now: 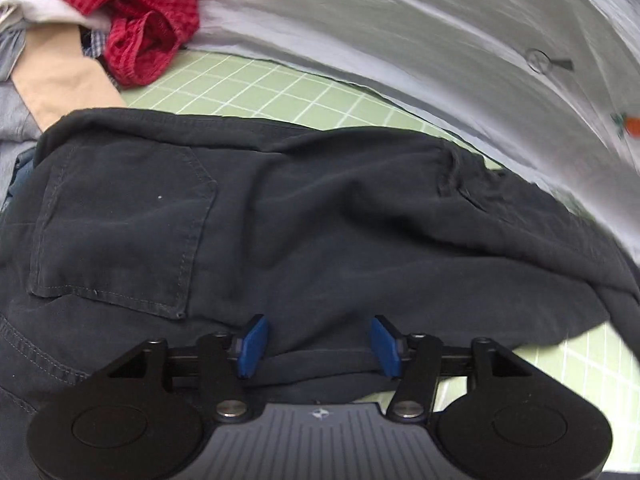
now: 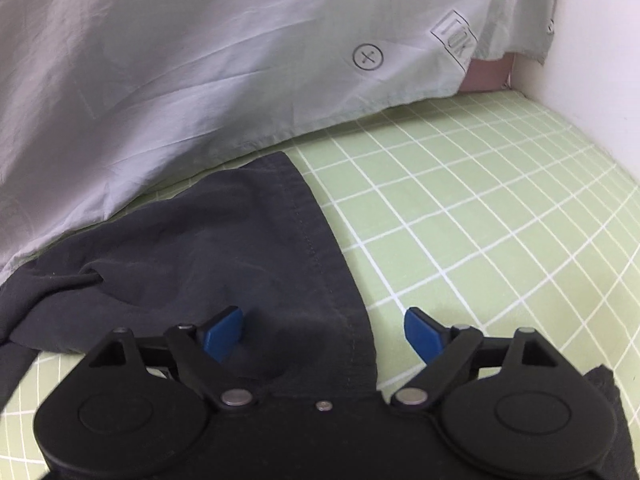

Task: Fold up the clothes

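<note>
Left gripper [image 1: 319, 343]: released; its blue pads [image 1: 253, 345] stood well apart over the near edge of the dark trousers [image 1: 248, 216], with a fold of that cloth lying between them, not pinched.
Right gripper [image 2: 325, 335]: released, jaws wide; the left pad sat above the dark cloth, the right pad above bare green surface [image 2: 480, 240].
Dark trousers, position: spread flat on the green gridded surface, close in front of both grippers, partly overlapped at the far side by the pale sheet [image 1: 400, 28].
Left wrist view only: the back pocket [image 1: 120, 224] of the trousers, with stitched outline, lay left of centre; a heap of other clothes sat at far left, comprising a red checked garment [image 1: 152, 28], a beige piece [image 1: 60, 80] and a grey-blue piece [image 1: 16, 120].
Right wrist view only: a stitched hem [image 2: 320, 256] of the trousers ran from far to near, ending between the gripper's fingers; to its right the surface was uncovered up to a white wall [image 2: 592, 40].
Pale sheet, left wrist view: wrinkled, motion-blurred, carrying small printed motifs, one of them orange [image 1: 632, 126].
Pale sheet, right wrist view: sharper, showing a circled cross print [image 2: 367, 56] and a boxed lettering print [image 2: 454, 42]; a pinkish object [image 2: 486, 76] showed beyond its edge, identity not determinable.
Contact: whether either gripper touched the cloth could not be told.
</note>
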Motion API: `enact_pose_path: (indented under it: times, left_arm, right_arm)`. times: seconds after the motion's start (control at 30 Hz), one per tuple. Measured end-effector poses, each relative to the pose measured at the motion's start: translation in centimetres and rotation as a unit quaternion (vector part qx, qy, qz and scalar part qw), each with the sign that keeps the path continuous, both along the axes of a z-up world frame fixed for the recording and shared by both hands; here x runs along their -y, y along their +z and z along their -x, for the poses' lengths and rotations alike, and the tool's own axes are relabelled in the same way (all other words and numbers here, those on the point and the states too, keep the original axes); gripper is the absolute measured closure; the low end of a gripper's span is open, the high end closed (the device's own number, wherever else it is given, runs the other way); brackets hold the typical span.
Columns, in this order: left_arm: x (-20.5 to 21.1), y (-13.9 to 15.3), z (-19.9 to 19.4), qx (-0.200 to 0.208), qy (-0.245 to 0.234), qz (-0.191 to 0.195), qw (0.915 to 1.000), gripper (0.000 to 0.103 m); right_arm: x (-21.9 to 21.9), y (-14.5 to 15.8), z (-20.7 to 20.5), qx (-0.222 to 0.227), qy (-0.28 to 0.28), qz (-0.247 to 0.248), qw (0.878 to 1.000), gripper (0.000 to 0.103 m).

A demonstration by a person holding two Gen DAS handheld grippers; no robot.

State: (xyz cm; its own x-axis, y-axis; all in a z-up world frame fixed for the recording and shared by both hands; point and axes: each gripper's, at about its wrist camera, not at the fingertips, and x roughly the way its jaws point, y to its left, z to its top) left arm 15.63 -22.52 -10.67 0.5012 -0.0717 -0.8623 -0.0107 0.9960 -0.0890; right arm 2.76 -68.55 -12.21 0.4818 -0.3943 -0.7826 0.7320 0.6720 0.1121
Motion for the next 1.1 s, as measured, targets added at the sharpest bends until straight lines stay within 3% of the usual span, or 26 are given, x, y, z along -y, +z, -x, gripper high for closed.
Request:
enact_pose_path:
  times: [0.1, 0.2, 0.27, 0.3, 0.33, 0.43, 0.6, 0.7, 0.8, 0.83, 0.87, 0.93, 1.07, 1.1]
  left_arm:
    - [0.6, -0.2, 0.2, -0.002, -0.012, -0.014, 0.9998, 0.039]
    - [0.6, -0.3, 0.0, -0.004, -0.018, -0.016, 0.9997, 0.038]
    - [0.6, -0.2, -0.1, -0.004, -0.022, -0.018, 0.9996, 0.039]
    - [0.6, -0.2, -0.1, -0.004, -0.024, -0.019, 0.9995, 0.039]
    - [0.7, -0.2, -0.1, -0.004, -0.027, -0.021, 0.9994, 0.039]
    - [0.9, -0.2, -0.2, -0.009, -0.037, -0.026, 0.9989, 0.041]
    - [0.7, 0.0, 0.1, -0.015, -0.056, -0.017, 0.9982, 0.046]
    - [1.0, 0.0, 0.5, -0.015, -0.06, -0.016, 0.998, 0.046]
    - [1.5, 0.0, 0.8, -0.017, -0.06, -0.027, 0.9977, 0.046]
    - [1.5, 0.1, 0.9, -0.019, -0.058, -0.026, 0.9978, 0.045]
    - [1.4, 0.2, 1.0, -0.02, -0.053, -0.021, 0.9982, 0.045]
    - [1.1, 0.3, 1.1, -0.023, -0.04, -0.008, 0.9989, 0.045]
    - [0.7, 0.9, 1.6, -0.023, -0.028, 0.007, 0.9993, 0.044]
    - [0.6, 1.2, 1.9, -0.021, -0.028, 0.012, 0.9993, 0.044]
  right_arm:
    - [0.6, -0.4, 0.5, 0.013, -0.003, -0.028, 1.0, 0.016]
    - [0.9, -0.6, 0.6, 0.02, 0.001, -0.049, 0.999, 0.025]
    - [1.0, -0.3, 0.4, 0.02, 0.014, -0.054, 0.998, 0.048]
    - [1.1, -0.2, 0.3, 0.017, 0.025, -0.058, 0.998, 0.074]
    - [1.2, -0.1, 0.3, 0.02, 0.034, -0.067, 0.997, 0.091]
    - [1.8, 2.0, 0.9, 0.048, 0.044, -0.058, 0.996, 0.094]
    - [5.3, 8.6, 3.1, 0.123, -0.005, 0.007, 0.992, 0.095]
    - [7.0, 9.0, 2.6, 0.076, -0.004, 0.054, 0.996, 0.092]
    - [7.4, 6.1, 1.9, -0.035, -0.028, 0.091, 0.995, 0.073]
    - [7.4, 5.2, 1.9, -0.068, -0.034, 0.097, 0.992, 0.072]
    - [7.0, 4.8, 2.5, -0.07, -0.035, 0.092, 0.993, 0.069]
    - [6.3, 4.0, 3.6, -0.073, -0.037, 0.081, 0.993, 0.048]
    - [4.6, 2.8, 6.0, -0.062, -0.042, 0.036, 0.997, 0.036]
    - [3.8, 2.7, 6.5, -0.062, -0.04, 0.035, 0.997, 0.027]
